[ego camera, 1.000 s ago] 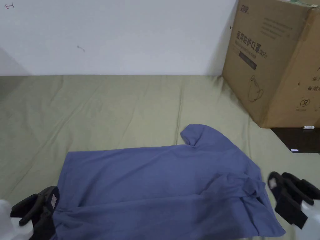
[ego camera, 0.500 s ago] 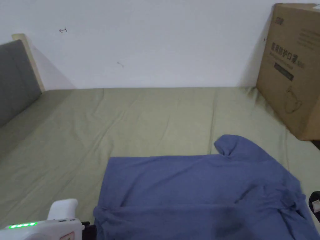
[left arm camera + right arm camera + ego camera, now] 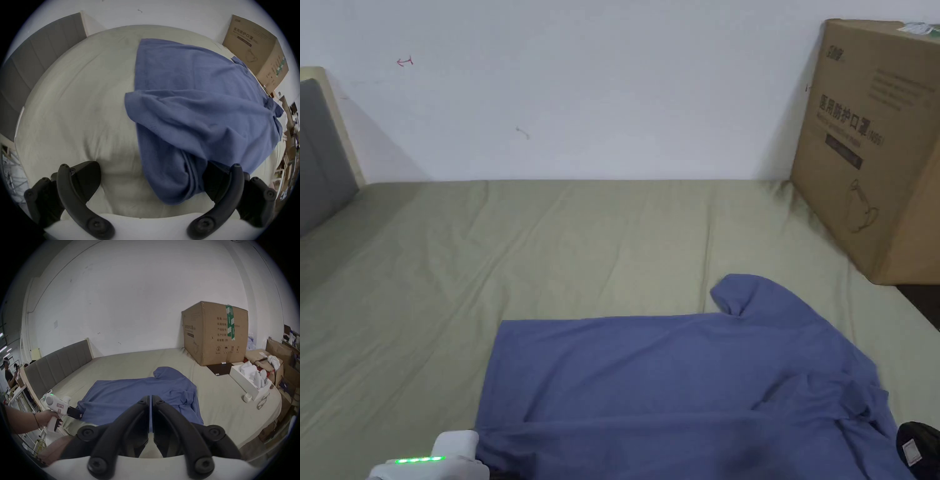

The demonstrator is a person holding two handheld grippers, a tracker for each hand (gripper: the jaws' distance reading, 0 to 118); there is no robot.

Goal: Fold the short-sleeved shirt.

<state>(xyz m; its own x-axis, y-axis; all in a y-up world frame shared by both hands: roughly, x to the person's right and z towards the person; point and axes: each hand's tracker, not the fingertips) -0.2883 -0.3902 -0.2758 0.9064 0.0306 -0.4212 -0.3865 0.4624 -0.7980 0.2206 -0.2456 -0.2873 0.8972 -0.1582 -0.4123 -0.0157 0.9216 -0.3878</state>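
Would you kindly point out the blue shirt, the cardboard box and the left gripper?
blue shirt [image 3: 675, 375], head view, middle of the body.
cardboard box [image 3: 862, 156], head view, printed side.
left gripper [image 3: 73, 412], right gripper view, black jaws at the hem.

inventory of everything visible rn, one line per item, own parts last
shirt: 1, blue, spread on the bed, near edge.
bed sheet: 1, olive green, covers the bed.
headboard: 1, grey padded, left end of the bed.
cardboard box: 1, brown, far right on the bed, by the wall.
white tray: 1, right of the bed, holds white items.
left tool: 1, black jaws apart, at the shirt's left edge.
right tool: 1, black jaws together, over the shirt's near edge.
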